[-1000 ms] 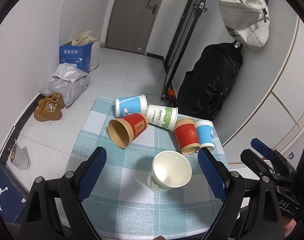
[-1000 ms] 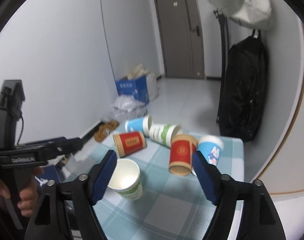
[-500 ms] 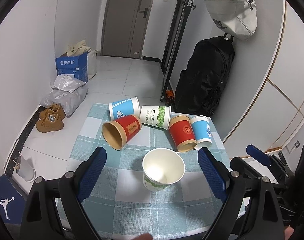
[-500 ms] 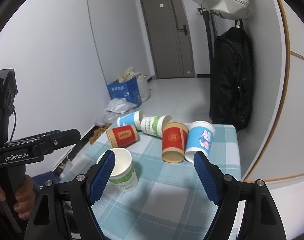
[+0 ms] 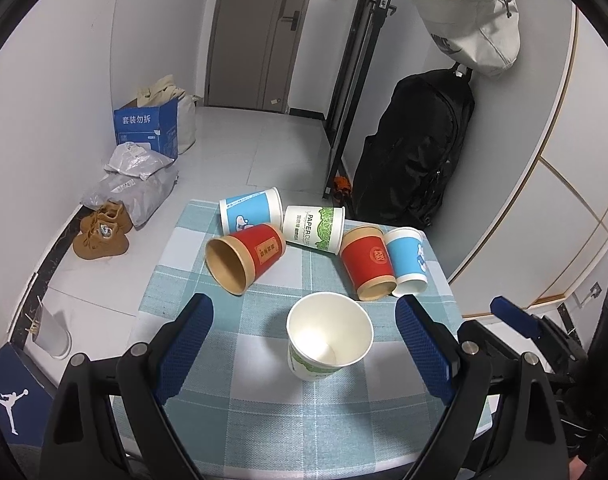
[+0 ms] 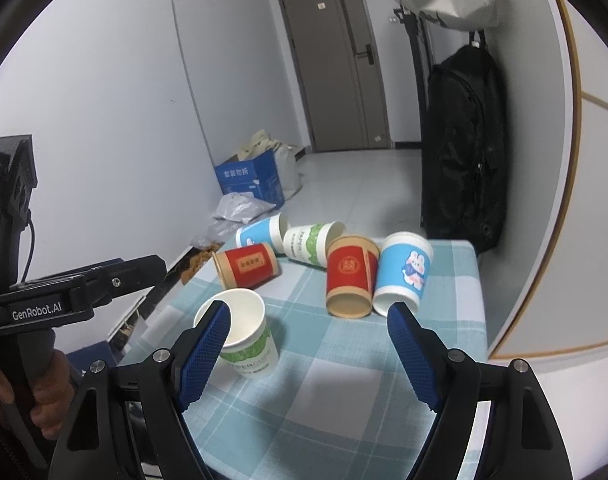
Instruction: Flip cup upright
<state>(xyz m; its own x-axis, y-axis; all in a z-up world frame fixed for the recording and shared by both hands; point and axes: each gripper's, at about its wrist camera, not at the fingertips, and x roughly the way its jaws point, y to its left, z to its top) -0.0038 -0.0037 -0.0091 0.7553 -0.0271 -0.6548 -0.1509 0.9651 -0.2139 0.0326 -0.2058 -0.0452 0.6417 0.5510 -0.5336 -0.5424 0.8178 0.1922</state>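
Observation:
A white and green paper cup [image 5: 328, 336] [image 6: 245, 336] stands upright on the checked table [image 5: 263, 412]. Behind it several cups lie on their sides: a red cup [image 5: 247, 258] [image 6: 245, 266] at left, a blue cup [image 5: 249, 210] and a white and green cup [image 5: 314, 226] further back, a second red cup [image 5: 368, 262] [image 6: 350, 276] and a blue rabbit cup [image 5: 406, 260] [image 6: 404, 274] at right. My left gripper [image 5: 304, 344] is open and empty, held above the upright cup. My right gripper [image 6: 308, 354] is open and empty, above the table's near half.
The table is small, with its edges close on all sides. A black backpack [image 5: 412, 148] leans on the wall behind it. A blue box [image 5: 145, 128], bags and brown shoes [image 5: 101, 230] lie on the floor at left.
Both grippers have pulled back and risen a little from the upright cup, still open. The cups have not moved.

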